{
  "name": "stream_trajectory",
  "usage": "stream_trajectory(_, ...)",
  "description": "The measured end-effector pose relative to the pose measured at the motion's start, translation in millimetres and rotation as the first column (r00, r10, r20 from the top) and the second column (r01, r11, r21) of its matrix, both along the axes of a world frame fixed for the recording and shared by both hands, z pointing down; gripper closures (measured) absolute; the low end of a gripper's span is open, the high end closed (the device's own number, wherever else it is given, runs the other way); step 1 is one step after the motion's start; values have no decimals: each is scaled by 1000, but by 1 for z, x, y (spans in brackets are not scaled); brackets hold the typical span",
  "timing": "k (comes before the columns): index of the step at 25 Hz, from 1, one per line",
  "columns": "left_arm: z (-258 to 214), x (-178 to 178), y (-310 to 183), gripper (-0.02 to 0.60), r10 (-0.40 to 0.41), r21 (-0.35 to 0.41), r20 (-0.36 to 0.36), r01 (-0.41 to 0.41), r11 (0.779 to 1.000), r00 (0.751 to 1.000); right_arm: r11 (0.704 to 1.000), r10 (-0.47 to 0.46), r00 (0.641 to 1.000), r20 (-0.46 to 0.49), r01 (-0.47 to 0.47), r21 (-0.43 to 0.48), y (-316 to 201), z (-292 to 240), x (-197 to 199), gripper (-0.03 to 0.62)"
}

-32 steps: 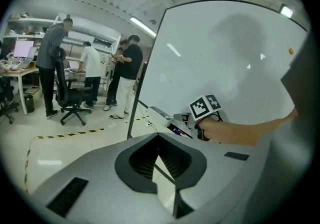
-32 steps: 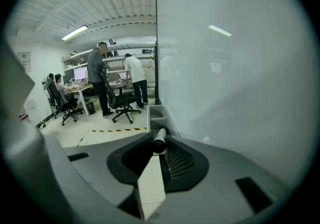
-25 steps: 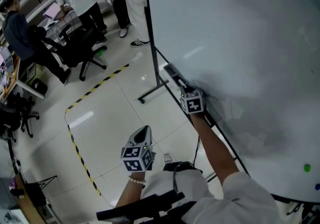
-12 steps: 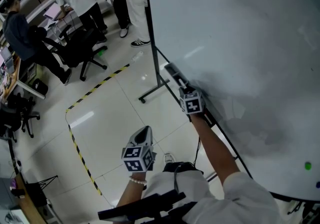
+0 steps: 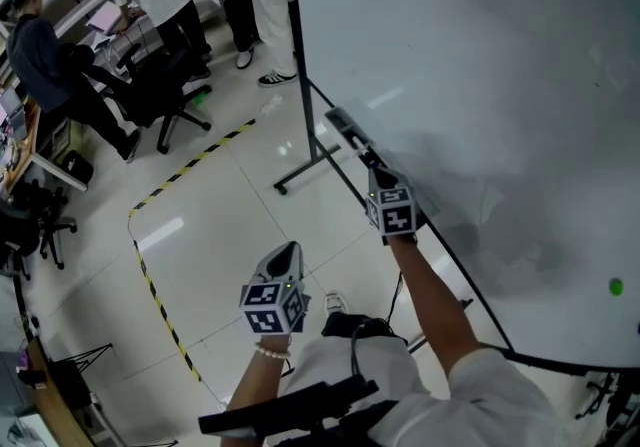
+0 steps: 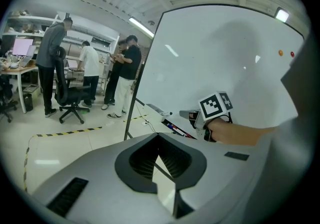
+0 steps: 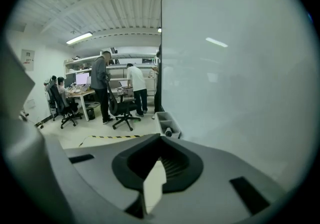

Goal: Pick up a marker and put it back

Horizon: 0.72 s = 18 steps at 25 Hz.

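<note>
Both closed on nothing, right tongs [image 5: 374, 173] hug the whiteboard [image 5: 480, 55] ledge [image 5: 345, 127], left tongs [image 5: 285, 255] hang over open floor [image 5: 230, 205].

The left gripper [image 6: 160, 160] filled the lower frame, its jaws drawn close with only a thin slit between them and nothing held. Beyond it the right gripper [image 6: 186, 115], held in a hand [image 6: 222, 130], pointed along the tray [image 6: 152, 110] under the whiteboard [image 6: 225, 52], just above markers [image 6: 175, 128] lying there. An office chair [image 6: 69, 95] stood near striped floor tape [image 6: 65, 131]. Several people [image 6: 90, 67] stood at the far left, one by the edge of a desk [image 6: 17, 70]
</note>
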<state>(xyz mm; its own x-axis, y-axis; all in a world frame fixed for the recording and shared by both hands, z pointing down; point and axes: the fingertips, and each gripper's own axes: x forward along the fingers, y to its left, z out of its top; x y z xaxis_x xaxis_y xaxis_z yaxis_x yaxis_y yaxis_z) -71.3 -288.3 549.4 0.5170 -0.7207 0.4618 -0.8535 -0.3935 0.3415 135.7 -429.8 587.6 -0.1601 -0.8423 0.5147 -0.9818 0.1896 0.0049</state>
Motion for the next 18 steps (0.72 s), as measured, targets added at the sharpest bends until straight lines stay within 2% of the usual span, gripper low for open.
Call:
stream_trajectory(8,-20,-15,73,584,14,44,-19,-14,999,1000,998,-55,996,77,53,27,122,-46,-35,591)
stream_trajectory(13,-29,-30,134,584,9,78,-19,-7,997,1000,994,-91,991,95,85,62,211,-66,-61,591)
stream_trajectory(18,-31,-41,202,584,11,78,-29,-9,997,1000,994,-95,987,133,86,72,296,-78,-78,591)
